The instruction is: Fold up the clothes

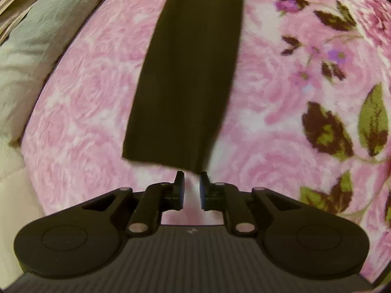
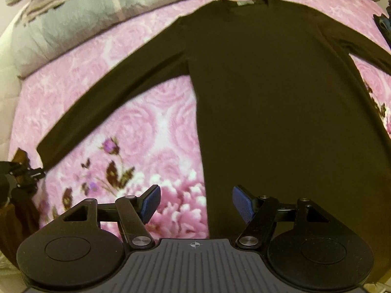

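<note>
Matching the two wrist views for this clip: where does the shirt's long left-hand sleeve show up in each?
Left wrist: the sleeve runs down the centre from the top edge, its cuff just ahead of the left gripper.
Right wrist: the sleeve slants from the shirt to the lower left, cuff beside the left gripper.
Shared landmark: the pink floral blanket.

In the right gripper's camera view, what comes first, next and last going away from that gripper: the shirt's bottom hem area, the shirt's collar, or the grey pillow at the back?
1. Lower body of the black shirt: directly ahead of the right gripper, slightly right.
2. Shirt collar: far end, top centre.
3. Grey pillow: beyond the pink floral blanket, upper left.
</note>
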### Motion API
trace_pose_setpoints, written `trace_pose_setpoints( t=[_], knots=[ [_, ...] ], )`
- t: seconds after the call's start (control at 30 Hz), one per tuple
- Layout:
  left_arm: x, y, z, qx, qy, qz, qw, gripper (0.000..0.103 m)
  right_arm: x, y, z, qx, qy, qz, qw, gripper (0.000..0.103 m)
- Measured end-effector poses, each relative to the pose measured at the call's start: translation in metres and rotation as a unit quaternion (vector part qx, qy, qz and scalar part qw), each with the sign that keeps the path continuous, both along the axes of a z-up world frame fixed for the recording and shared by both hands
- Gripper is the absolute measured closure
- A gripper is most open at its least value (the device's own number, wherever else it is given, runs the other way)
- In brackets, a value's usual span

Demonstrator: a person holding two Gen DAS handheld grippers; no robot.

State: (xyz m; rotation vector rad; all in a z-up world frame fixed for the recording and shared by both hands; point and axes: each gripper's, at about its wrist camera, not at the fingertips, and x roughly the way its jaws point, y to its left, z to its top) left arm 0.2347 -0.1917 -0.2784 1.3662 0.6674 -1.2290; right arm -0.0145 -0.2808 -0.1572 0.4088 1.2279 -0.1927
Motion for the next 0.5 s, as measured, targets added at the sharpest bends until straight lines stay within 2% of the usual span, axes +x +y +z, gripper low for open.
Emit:
trace_pose_setpoints(
  t=[0.1, 0.23, 0.3, 0.33, 0.37, 0.47, 0.5],
  knots=[
    [-0.009, 0.003, 0.029, -0.022, 0.031, 0.048, 0.9981, 0.088, -0.008, -0.006, 0.013, -0.002, -0.015, -0.018, 1.000, 0.034],
    [-0.024, 0.007, 0.071, -0.054, 0.075, 0.111, 0.9895, 0.070, -0.025, -0.022, 0.027, -0.003, -0.030, -0.073, 0.997, 0.034],
    [-0.032, 0.008, 0.092, -0.071, 0.097, 0.142, 0.9826, 0.058, -0.035, -0.032, 0.037, -0.019, -0.040, -0.102, 0.994, 0.013],
    [-0.036, 0.009, 0.102, -0.079, 0.107, 0.158, 0.9784, 0.043, -0.041, -0.037, 0.043, -0.036, -0.048, -0.119, 0.991, 0.001],
    [-0.044, 0.009, 0.112, -0.089, 0.118, 0.169, 0.9745, 0.028, -0.047, -0.042, 0.050, -0.050, -0.055, -0.132, 0.988, 0.001],
    [-0.081, 0.009, 0.142, -0.120, 0.147, 0.190, 0.9632, 0.010, -0.064, -0.063, 0.067, -0.064, -0.069, -0.150, 0.984, 0.001],
    [-0.095, 0.007, 0.151, -0.125, 0.156, 0.194, 0.9604, 0.009, -0.071, -0.070, 0.072, -0.066, -0.073, -0.154, 0.983, 0.001]
  ],
)
